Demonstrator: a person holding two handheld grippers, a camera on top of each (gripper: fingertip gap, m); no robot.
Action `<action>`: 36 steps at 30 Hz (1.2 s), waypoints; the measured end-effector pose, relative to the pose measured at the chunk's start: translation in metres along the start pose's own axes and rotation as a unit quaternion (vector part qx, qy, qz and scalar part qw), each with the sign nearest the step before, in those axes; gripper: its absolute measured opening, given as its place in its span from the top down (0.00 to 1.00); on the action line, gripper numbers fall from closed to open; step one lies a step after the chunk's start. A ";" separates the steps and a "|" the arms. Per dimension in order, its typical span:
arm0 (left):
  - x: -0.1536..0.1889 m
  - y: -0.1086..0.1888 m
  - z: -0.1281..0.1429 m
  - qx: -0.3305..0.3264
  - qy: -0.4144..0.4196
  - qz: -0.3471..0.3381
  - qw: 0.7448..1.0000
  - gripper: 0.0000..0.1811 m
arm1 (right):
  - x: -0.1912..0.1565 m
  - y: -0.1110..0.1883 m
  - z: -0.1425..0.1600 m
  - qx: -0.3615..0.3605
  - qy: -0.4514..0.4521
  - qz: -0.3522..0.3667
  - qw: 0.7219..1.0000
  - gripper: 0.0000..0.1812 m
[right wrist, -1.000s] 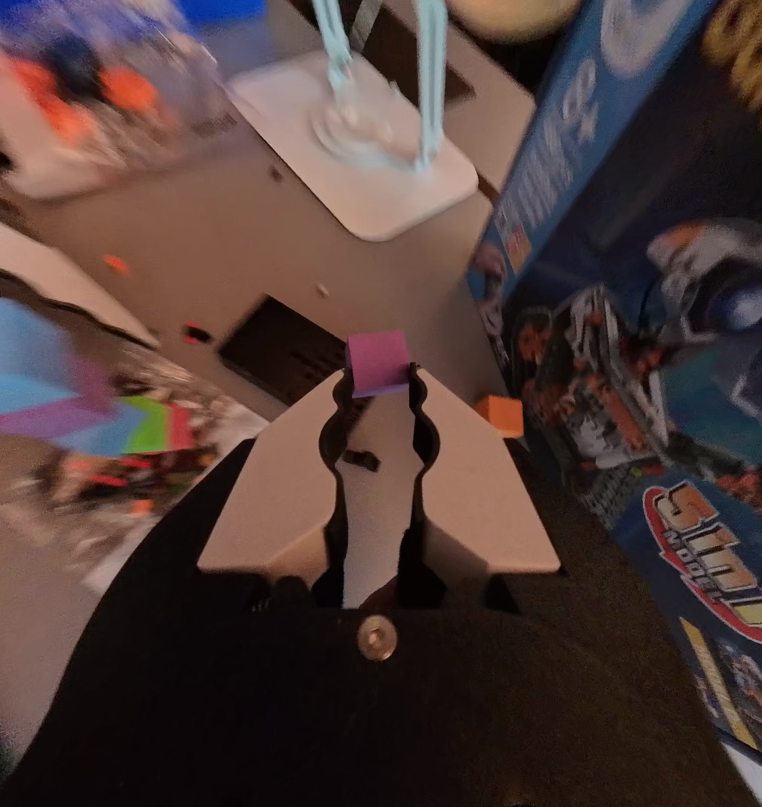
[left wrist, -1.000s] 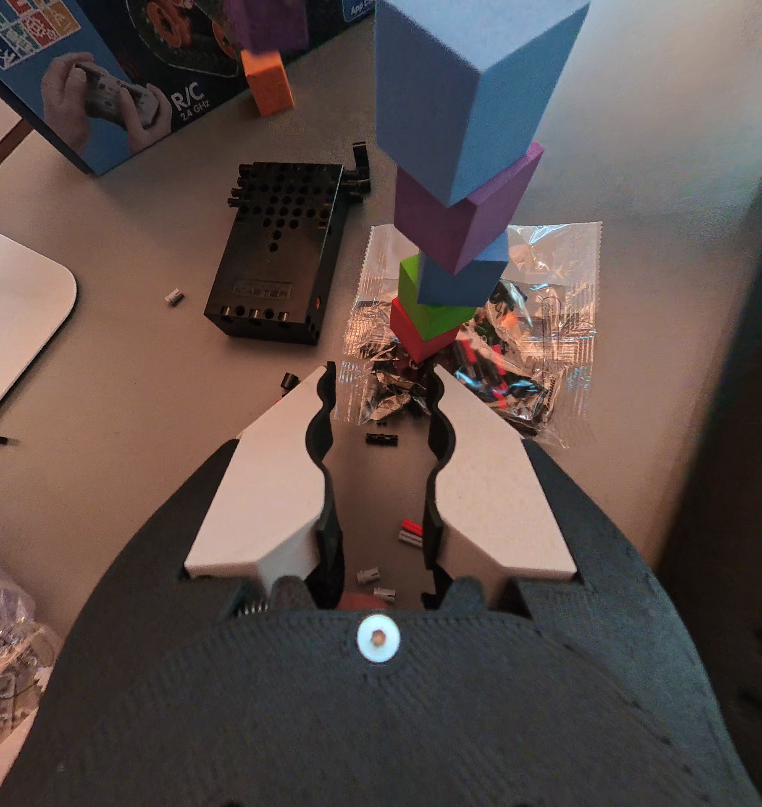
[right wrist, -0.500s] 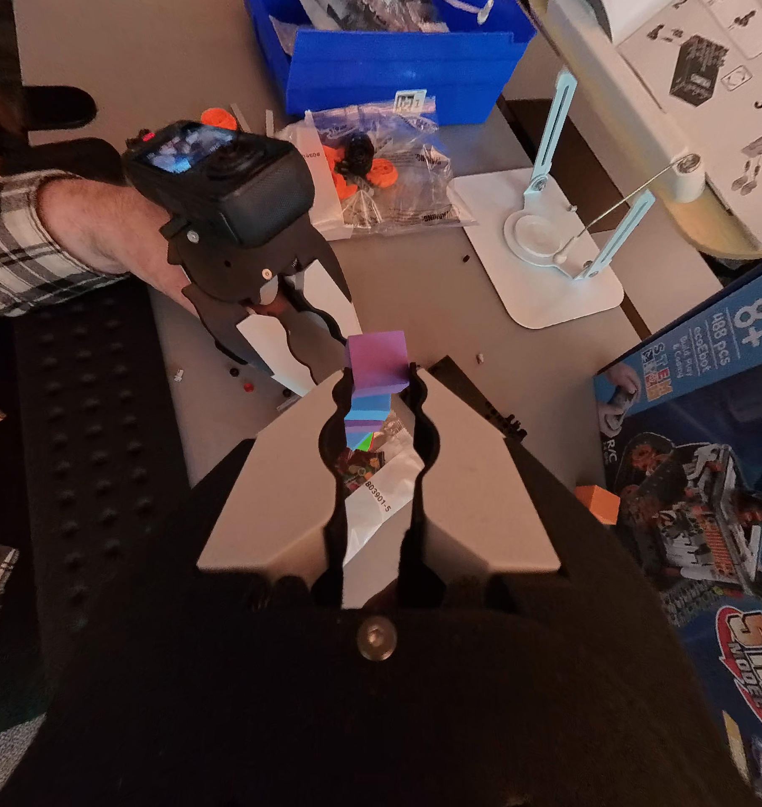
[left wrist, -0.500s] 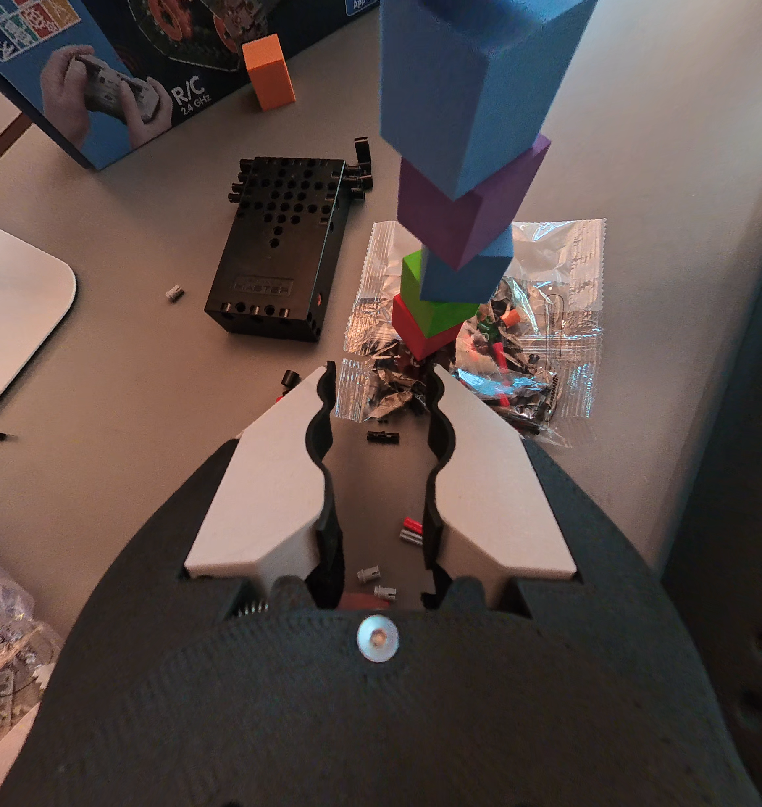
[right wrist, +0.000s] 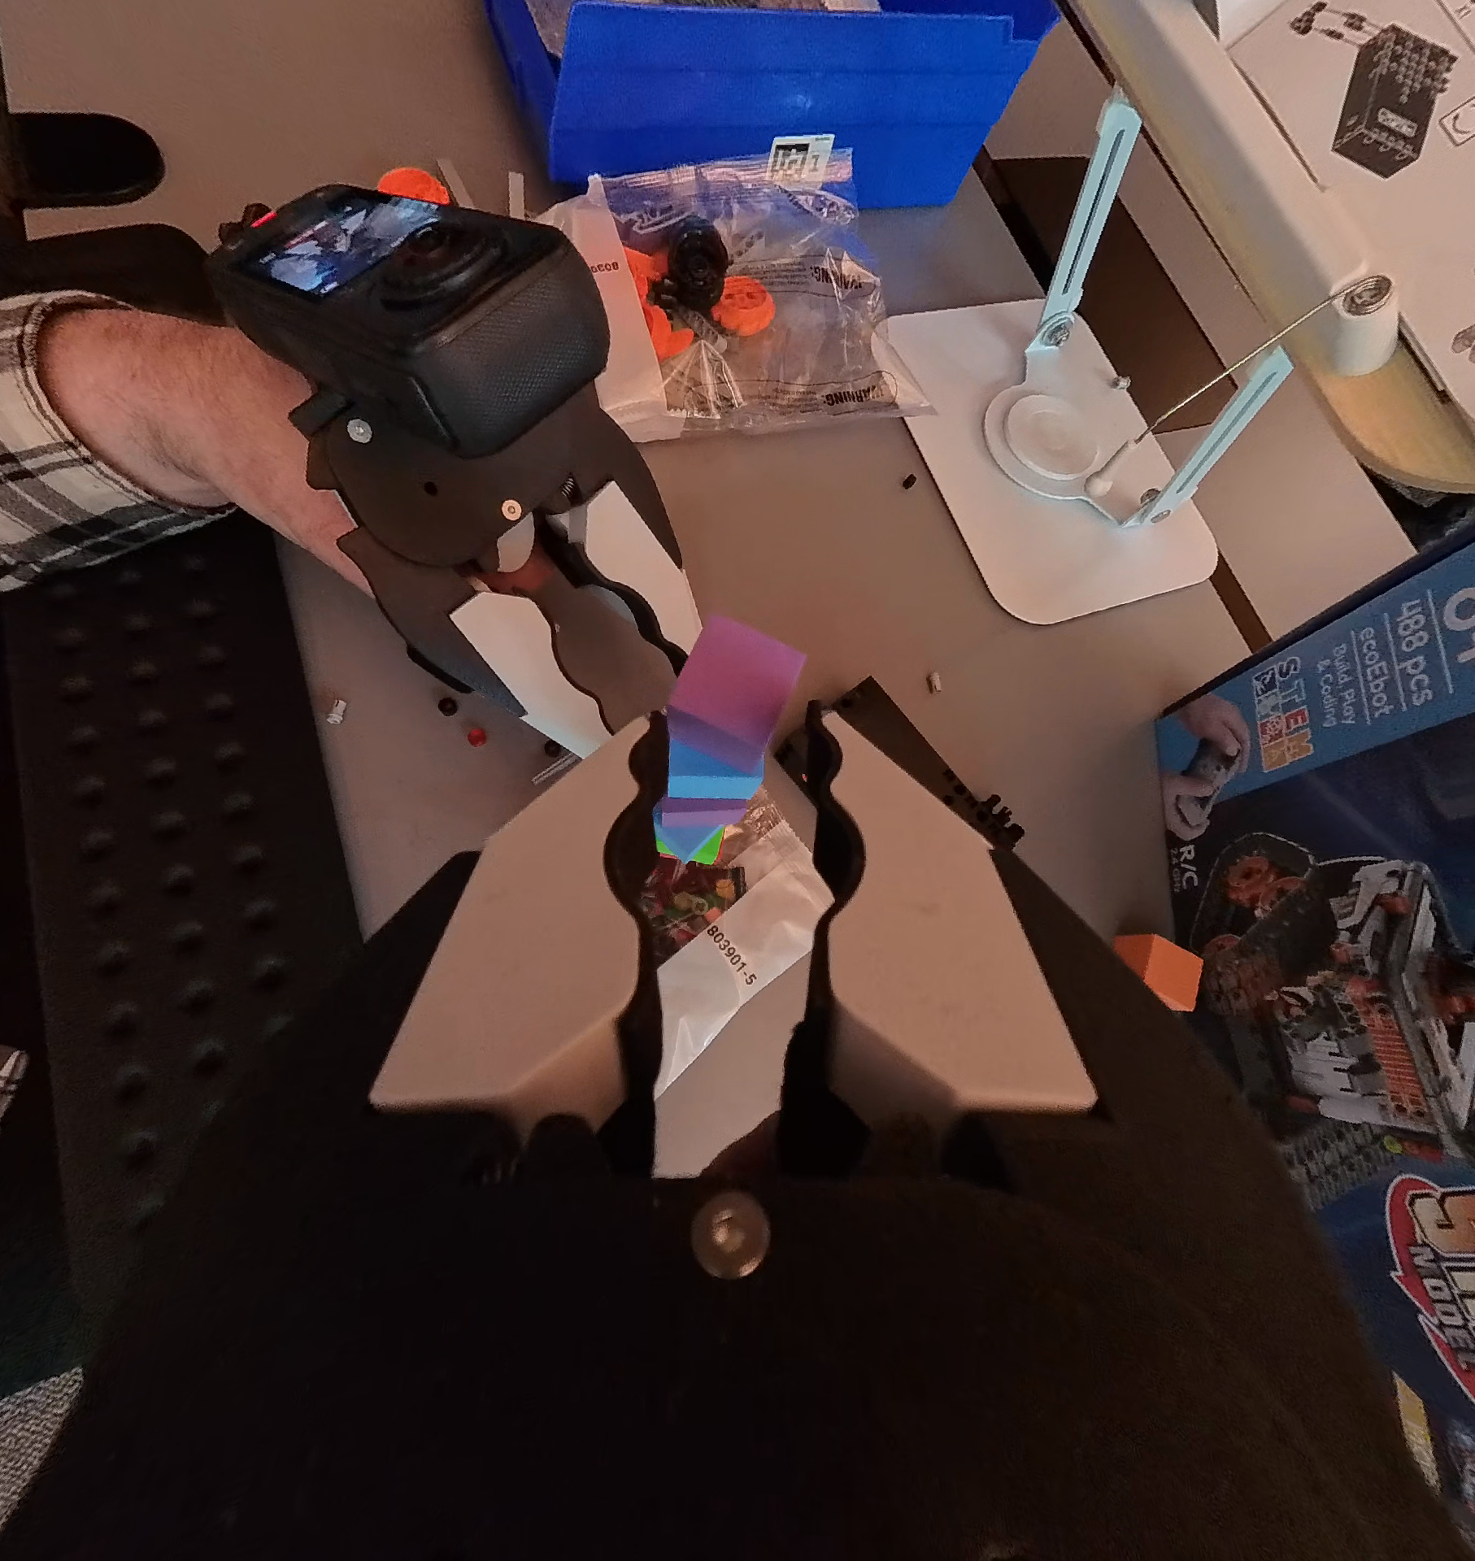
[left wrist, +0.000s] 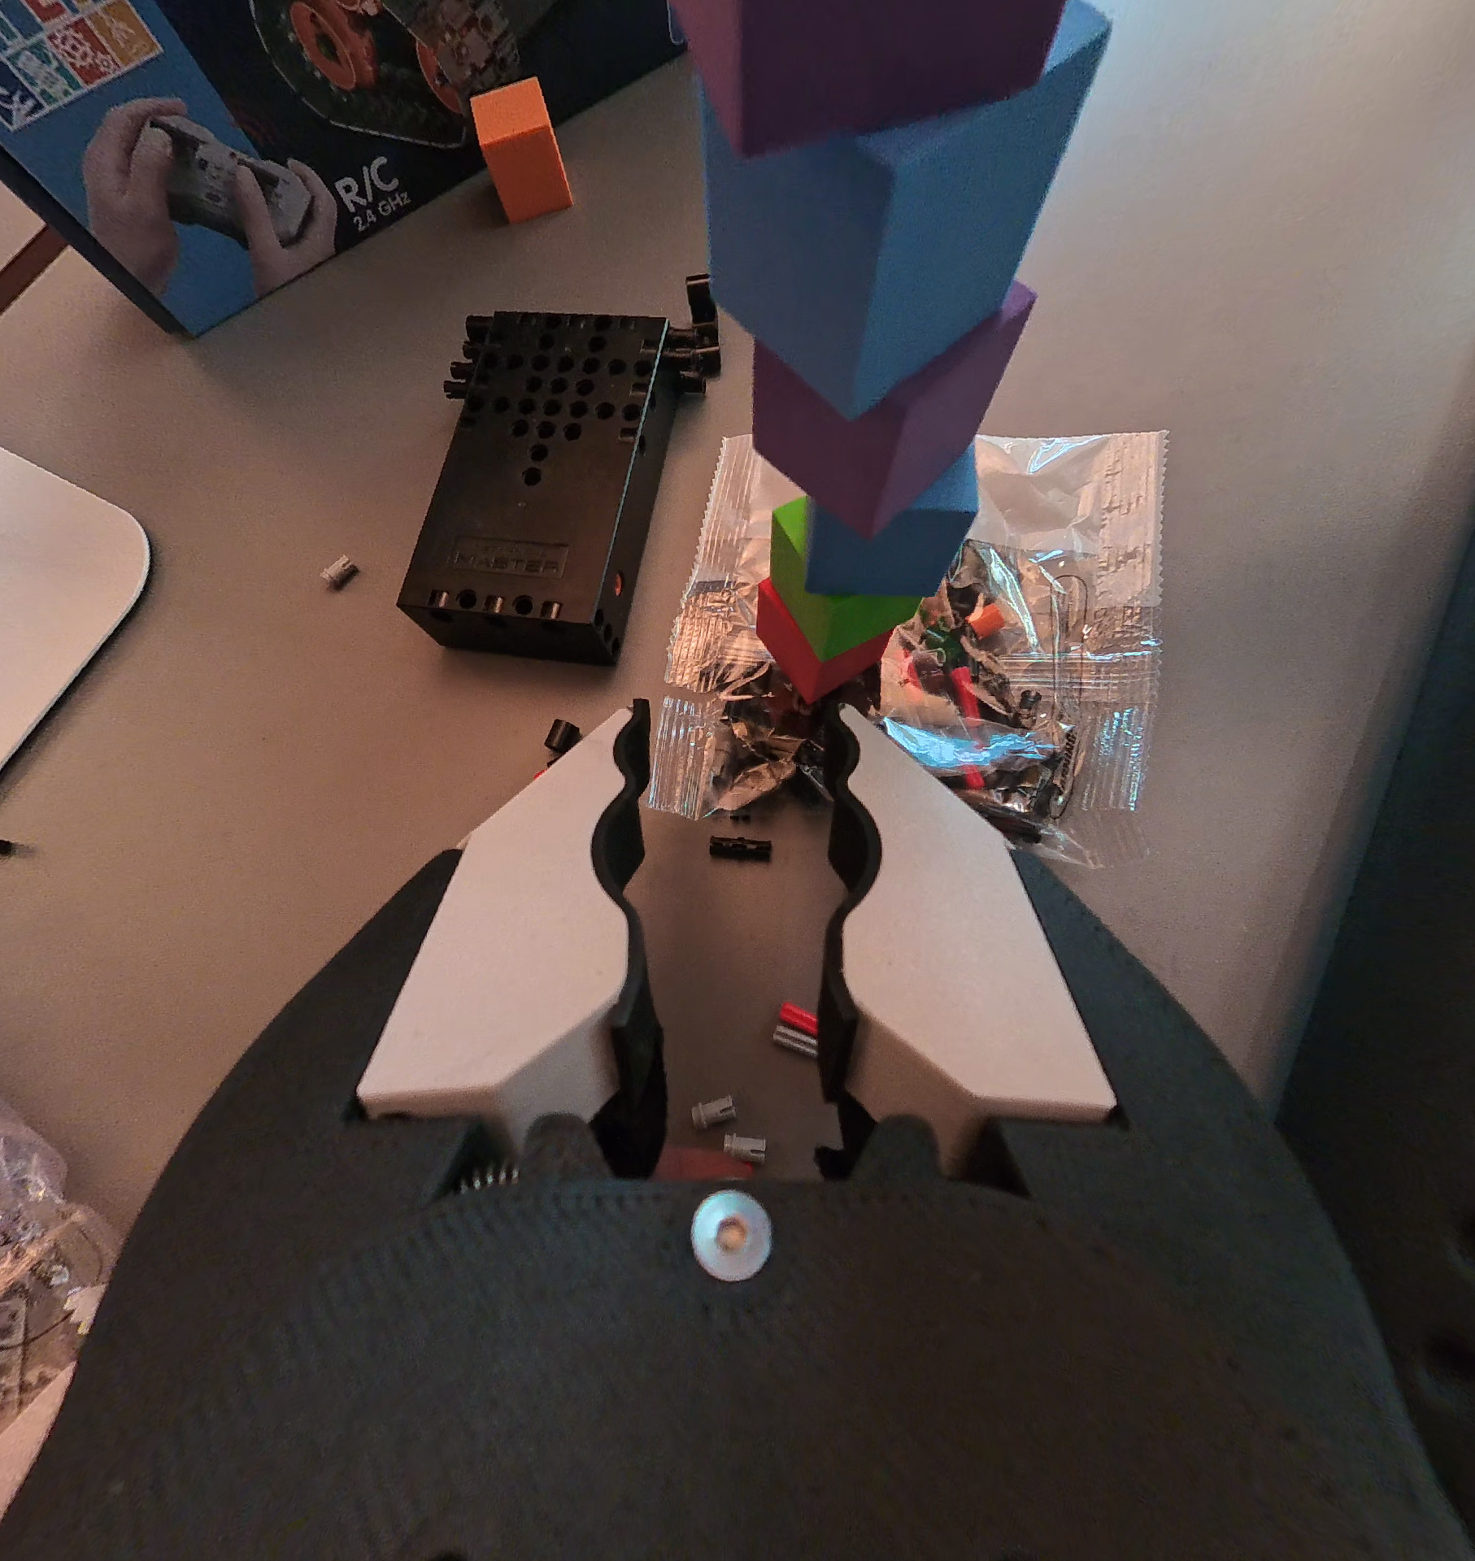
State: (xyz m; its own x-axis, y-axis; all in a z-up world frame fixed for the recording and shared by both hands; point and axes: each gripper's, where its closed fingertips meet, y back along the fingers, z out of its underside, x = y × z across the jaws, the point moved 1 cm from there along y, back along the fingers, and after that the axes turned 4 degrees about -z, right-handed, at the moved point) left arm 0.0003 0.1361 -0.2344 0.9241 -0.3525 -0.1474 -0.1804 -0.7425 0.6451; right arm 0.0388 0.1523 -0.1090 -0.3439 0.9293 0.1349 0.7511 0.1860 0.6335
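The leaning tower of coloured foam cubes (left wrist: 869, 355) stands on a clear plastic parts bag (left wrist: 1072, 591), purple foam cube (right wrist: 734, 680) topmost between the right gripper's (right wrist: 730, 718) spread jaws; the left gripper (left wrist: 734, 718) is spread, empty, near its base, and an orange foam block (left wrist: 523, 148) lies apart, unstacked.

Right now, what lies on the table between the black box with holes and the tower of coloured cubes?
In the left wrist view, the edge of a clear plastic bag of small parts lies between the black box and the tower, which stands on that bag.
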 end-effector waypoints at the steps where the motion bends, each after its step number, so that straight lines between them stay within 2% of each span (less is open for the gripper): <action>1: 0.000 0.000 0.000 -0.001 0.000 0.000 1.000 0.78 | 0.000 0.000 0.000 0.000 0.000 0.000 1.000 0.81; 5: 0.000 0.000 0.000 0.000 0.000 0.000 1.000 0.78 | 0.004 0.012 -0.005 0.021 -0.002 0.007 1.000 0.78; 9: 0.000 0.001 -0.001 0.002 -0.001 0.000 1.000 0.78 | 0.045 0.035 0.003 0.040 -0.042 0.081 0.995 0.79; 11: 0.000 0.001 -0.001 0.002 -0.001 0.000 1.000 0.78 | 0.078 0.035 0.024 0.021 -0.080 0.131 0.988 0.79; 14: 0.000 0.001 -0.001 0.003 0.001 0.000 1.000 0.78 | 0.116 0.013 0.065 -0.016 -0.125 0.169 0.977 0.79; 18: -0.002 0.001 -0.001 0.004 0.006 -0.001 1.000 0.78 | 0.155 -0.022 0.120 -0.071 -0.167 0.214 0.960 0.74; 22: -0.003 -0.001 -0.001 0.004 0.011 0.001 1.000 0.78 | 0.183 -0.039 0.151 -0.078 -0.199 0.251 0.944 0.72; 27: -0.001 -0.002 -0.001 0.002 0.009 0.003 1.000 0.78 | 0.194 -0.055 0.168 -0.087 -0.217 0.248 0.940 0.73; 30: 0.000 -0.003 -0.001 0.000 0.007 0.005 1.000 0.78 | 0.198 -0.060 0.175 -0.089 -0.216 0.252 0.939 0.83; 31: 0.000 -0.004 0.000 0.000 0.007 0.004 1.000 0.78 | 0.196 -0.060 0.174 -0.084 -0.217 0.247 0.941 0.84; 34: -0.001 -0.003 -0.001 0.002 0.010 0.002 1.000 0.78 | 0.188 -0.053 0.158 -0.056 -0.214 0.229 0.948 0.84; 36: -0.003 -0.002 -0.002 0.004 0.013 0.001 1.000 0.78 | 0.177 -0.041 0.135 -0.027 -0.204 0.211 0.955 0.84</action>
State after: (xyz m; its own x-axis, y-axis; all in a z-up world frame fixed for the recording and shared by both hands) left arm -0.0011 0.1397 -0.2344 0.9322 -0.3394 -0.1257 -0.1856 -0.7465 0.6390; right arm 0.0233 0.3523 -0.2134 0.2406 0.9669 0.0855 0.7407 -0.2398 0.6276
